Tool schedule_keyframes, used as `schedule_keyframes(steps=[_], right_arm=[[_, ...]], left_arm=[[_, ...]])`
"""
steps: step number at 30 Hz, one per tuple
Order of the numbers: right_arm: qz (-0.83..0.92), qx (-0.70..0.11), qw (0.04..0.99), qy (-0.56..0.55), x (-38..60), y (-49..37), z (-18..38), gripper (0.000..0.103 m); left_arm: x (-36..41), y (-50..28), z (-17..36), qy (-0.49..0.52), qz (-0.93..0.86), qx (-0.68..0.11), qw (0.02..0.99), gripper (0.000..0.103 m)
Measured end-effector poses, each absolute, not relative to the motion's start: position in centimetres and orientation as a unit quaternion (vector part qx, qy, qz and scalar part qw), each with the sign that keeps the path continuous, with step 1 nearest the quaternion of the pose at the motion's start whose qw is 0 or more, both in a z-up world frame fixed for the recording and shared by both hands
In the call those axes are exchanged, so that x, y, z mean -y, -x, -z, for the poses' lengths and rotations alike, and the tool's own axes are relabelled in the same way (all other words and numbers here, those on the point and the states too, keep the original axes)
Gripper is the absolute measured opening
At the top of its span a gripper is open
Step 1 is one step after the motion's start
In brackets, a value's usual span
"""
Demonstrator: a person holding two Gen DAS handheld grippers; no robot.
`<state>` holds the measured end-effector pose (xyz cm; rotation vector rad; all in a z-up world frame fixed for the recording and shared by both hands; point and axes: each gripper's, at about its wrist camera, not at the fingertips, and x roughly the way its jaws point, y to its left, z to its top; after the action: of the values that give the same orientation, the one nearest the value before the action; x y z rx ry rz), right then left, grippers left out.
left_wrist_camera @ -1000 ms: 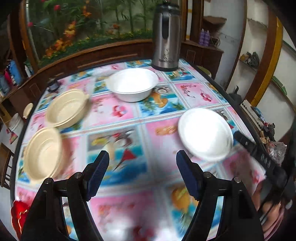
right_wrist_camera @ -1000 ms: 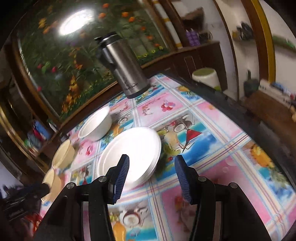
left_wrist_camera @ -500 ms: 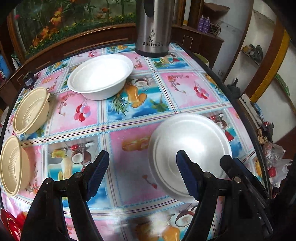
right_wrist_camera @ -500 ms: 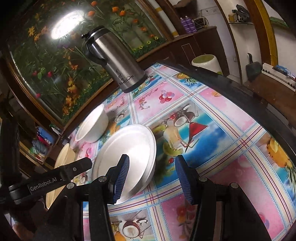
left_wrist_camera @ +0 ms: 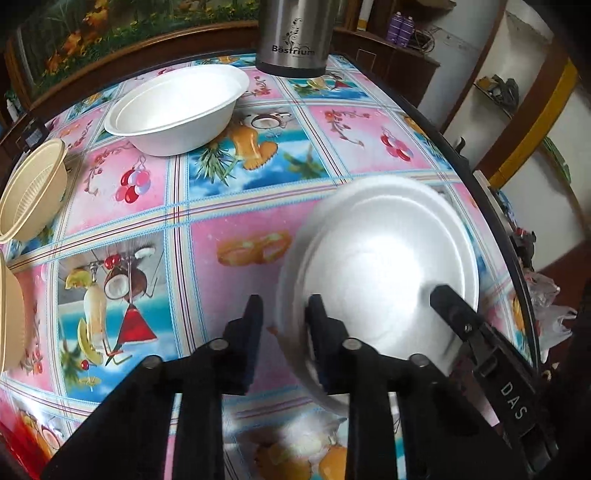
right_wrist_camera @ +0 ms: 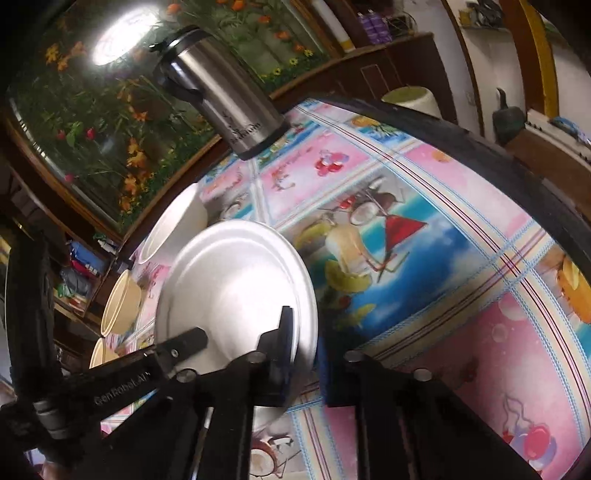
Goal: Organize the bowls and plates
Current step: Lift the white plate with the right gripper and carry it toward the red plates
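A white plate [left_wrist_camera: 380,258] lies near the table's right edge, on the colourful tablecloth. My left gripper [left_wrist_camera: 284,314] is closed on the plate's left rim, one finger over it and one outside. My right gripper [right_wrist_camera: 303,336] is closed on the plate's [right_wrist_camera: 236,280] right rim in the same way. A white bowl [left_wrist_camera: 177,107] sits at the back, also seen in the right wrist view [right_wrist_camera: 173,225]. Two beige bowls [left_wrist_camera: 29,192] [left_wrist_camera: 9,314] stand at the left; they also show in the right wrist view [right_wrist_camera: 120,301].
A steel thermos [left_wrist_camera: 295,33] stands at the back behind the white bowl, also seen in the right wrist view [right_wrist_camera: 225,96]. The round table's dark edge [left_wrist_camera: 491,206] runs close to the plate on the right. A wooden ledge and shelves surround the table.
Both grippers have moved in on the white plate and closed from wide open onto its opposite rims. The plate now looks slightly tilted.
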<state>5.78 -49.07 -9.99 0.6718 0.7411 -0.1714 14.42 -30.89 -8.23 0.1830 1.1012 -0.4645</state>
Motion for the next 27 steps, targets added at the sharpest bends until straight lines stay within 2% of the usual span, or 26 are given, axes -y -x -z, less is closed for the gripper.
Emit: schedule_keyframes(steps=[7,13,27], right_arm=[[0.052,-0.342,0.886,-0.308,47.6,-5.4,9.3,0.008],[0.002,-0.325,0.894,-0.307,44.5,-4.6,8.2,0.008],[-0.138,-0.313,0.901,-0.266,30.8,-3.2,3.9,0.008]], left_arm=[[28.2,-12.1,7.1,-0.083,0.215,-0.492,0.840,0.014],[23.4,-9.3,5.1,-0.086,0.183,-0.438,0.876,0.014],[9.1,-3.5,0.4,-0.038,0.080,-0.357,0.930,0.014]])
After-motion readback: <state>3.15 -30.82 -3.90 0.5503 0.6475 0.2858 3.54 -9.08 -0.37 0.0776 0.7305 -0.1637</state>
